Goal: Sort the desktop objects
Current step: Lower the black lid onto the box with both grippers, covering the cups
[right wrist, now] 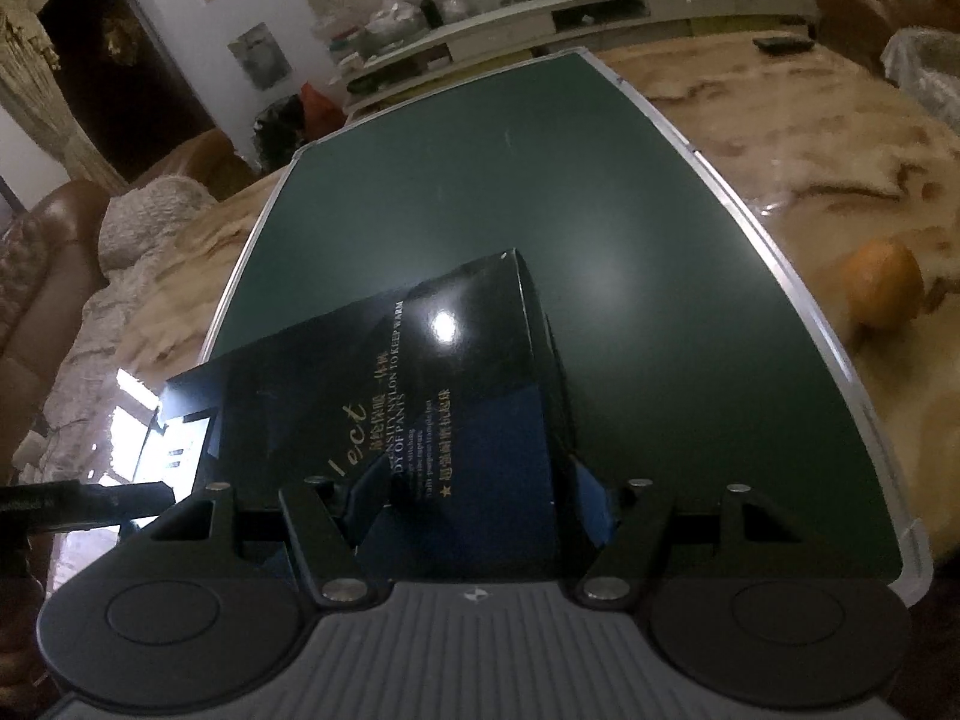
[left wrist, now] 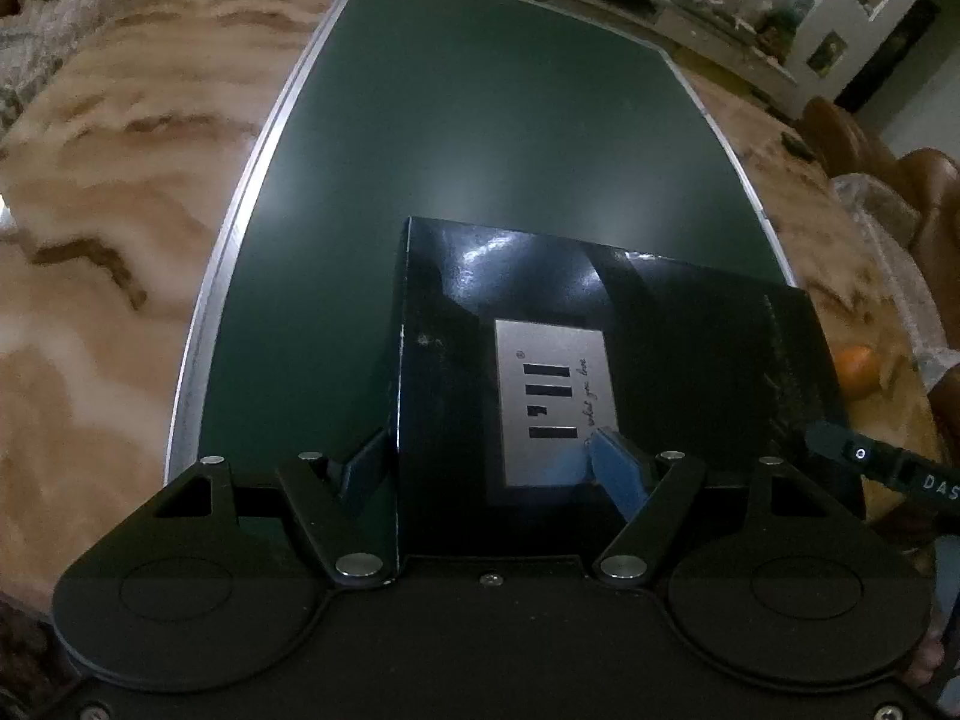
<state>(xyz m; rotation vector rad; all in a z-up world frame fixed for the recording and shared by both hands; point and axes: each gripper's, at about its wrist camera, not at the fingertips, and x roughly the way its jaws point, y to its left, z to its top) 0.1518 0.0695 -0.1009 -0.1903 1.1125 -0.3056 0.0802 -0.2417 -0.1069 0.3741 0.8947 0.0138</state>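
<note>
A glossy black box (left wrist: 540,312) with a silver label sits over the dark green board (left wrist: 456,120). My left gripper (left wrist: 486,462) is shut on the box's near left edge, one blue pad (left wrist: 612,462) on the top face and the other down the left side. In the right wrist view the same black box (right wrist: 432,360) shows gold lettering. My right gripper (right wrist: 480,498) is shut on its near right edge, with pads on both sides of the box wall. The box is held between both grippers above the board (right wrist: 630,240).
The green board has a silver frame (left wrist: 240,192) and lies on a marbled brown table (left wrist: 90,180). An orange (right wrist: 882,288) lies on the table right of the board. Clear plastic wrap (right wrist: 924,72) and brown chairs stand beyond. Shelves with clutter line the far wall.
</note>
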